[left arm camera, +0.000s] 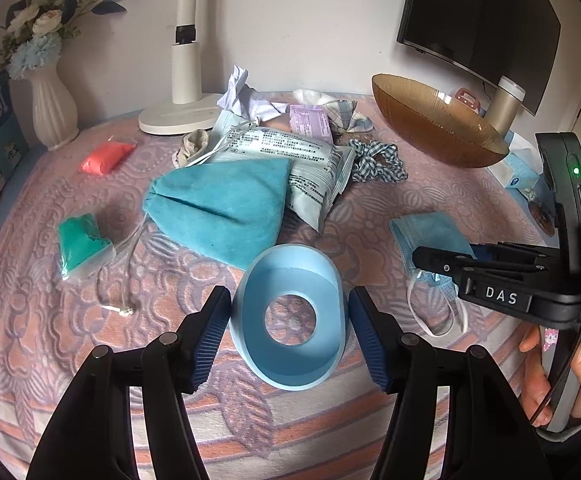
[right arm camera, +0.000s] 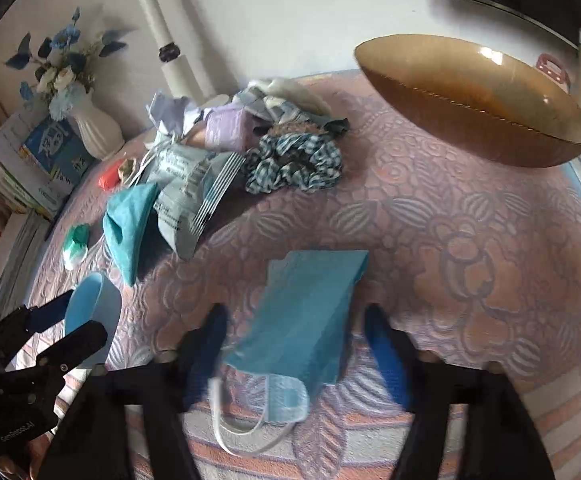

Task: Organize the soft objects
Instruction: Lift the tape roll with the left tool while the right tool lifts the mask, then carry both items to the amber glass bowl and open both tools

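Note:
A light blue soft cup-like ring (left arm camera: 290, 316) lies on its side on the patterned cloth, between the open fingers of my left gripper (left arm camera: 289, 336); it also shows in the right wrist view (right arm camera: 90, 316). A blue face mask (right arm camera: 302, 320) lies flat between the open fingers of my right gripper (right arm camera: 296, 344); it also shows in the left wrist view (left arm camera: 430, 236). A teal cloth pouch (left arm camera: 222, 208), a mask packet (left arm camera: 290, 160), a checked scrunchie (left arm camera: 374, 160), a green putty pack (left arm camera: 82, 244) and a red one (left arm camera: 104, 158) lie behind.
An amber glass bowl (left arm camera: 434, 124) stands at the back right. A white lamp base (left arm camera: 178, 116) and a white vase of flowers (left arm camera: 52, 108) stand at the back left. Books (right arm camera: 38, 160) lie at the left edge. A tissue box (left arm camera: 518, 164) sits far right.

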Available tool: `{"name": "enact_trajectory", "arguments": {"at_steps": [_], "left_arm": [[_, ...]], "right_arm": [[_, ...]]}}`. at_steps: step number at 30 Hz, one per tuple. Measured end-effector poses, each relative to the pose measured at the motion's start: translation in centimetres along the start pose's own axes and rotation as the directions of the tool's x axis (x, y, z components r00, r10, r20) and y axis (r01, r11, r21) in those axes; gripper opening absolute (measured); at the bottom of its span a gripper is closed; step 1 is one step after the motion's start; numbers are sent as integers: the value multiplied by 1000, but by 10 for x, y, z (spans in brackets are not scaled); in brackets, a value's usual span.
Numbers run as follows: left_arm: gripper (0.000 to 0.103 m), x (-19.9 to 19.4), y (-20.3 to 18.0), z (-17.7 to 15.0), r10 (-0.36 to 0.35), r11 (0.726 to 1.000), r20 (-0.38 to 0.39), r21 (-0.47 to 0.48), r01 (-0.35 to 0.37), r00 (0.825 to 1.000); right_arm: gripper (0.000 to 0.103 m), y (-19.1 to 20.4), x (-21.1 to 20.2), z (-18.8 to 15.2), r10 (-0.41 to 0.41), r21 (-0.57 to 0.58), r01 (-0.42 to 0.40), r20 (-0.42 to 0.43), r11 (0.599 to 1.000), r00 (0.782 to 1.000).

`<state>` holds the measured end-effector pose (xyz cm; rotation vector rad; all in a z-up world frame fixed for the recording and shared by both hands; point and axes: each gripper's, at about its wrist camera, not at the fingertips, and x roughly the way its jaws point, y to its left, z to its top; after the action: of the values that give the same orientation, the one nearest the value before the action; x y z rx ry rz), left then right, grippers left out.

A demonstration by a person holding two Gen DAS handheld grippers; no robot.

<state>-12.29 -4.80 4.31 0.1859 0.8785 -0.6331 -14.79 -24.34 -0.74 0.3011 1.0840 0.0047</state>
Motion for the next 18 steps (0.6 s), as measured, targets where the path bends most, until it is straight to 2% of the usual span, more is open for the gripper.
{"name": "enact_trajectory", "arguments": {"at_steps": [2, 4, 11, 15, 18], "left_arm": [[59, 0, -1, 3, 7, 1000, 1, 8, -7, 1000], [59, -1, -3, 9, 15, 1000, 8, 21, -15, 1000], [59, -22, -27, 65, -3, 996, 108, 92, -7, 994], [59, -31, -48, 98, -21, 991, 162, 133, -1, 987], [59, -35, -64, 119, -35, 988, 192, 155, 5, 981]], "right_arm": [[22, 6, -4, -2, -31, -38, 32, 31, 999, 999], [16, 7, -15, -1, -16, -43, 19, 63, 999, 998], [16, -11, -77, 30, -46, -44, 56, 213, 997, 976], [16, -24, -111, 47, -106, -53, 127, 296, 990, 949], [16, -32, -129, 59, -129, -43, 151, 329, 988, 935]]}}
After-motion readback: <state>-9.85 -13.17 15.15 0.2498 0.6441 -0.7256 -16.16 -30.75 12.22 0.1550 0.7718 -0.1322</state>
